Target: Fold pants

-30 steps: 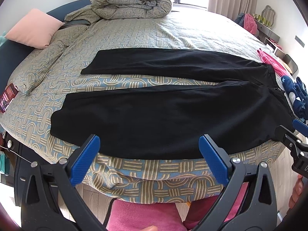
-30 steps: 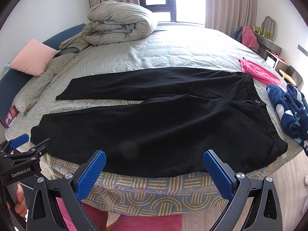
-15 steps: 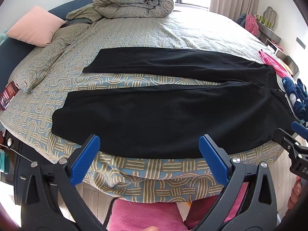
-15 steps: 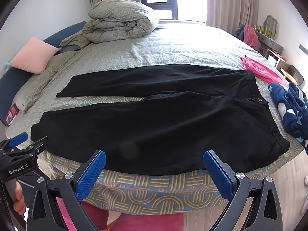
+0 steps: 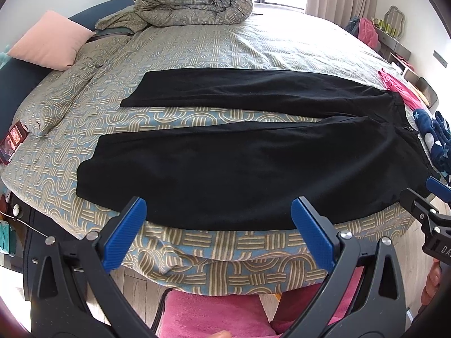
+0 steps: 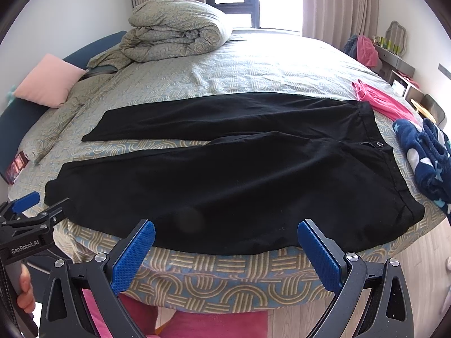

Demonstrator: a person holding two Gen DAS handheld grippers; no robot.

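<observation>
Black pants lie flat on the bed, both legs spread apart toward the left and the waistband at the right. My left gripper is open, held just off the bed's near edge below the near leg. My right gripper is also open, at the near edge below the near leg and hip. Neither touches the cloth. Each gripper shows at the side of the other's view, held by a hand.
The patterned bed cover carries a rolled duvet at the back and a pink pillow at the left. Pink cloth and navy starred clothing lie at the right edge. Wood floor lies below the bed.
Both grippers have risen a little and tilted; the pants sit slightly lower in each view. Nothing was gripped and the pants have not moved.
</observation>
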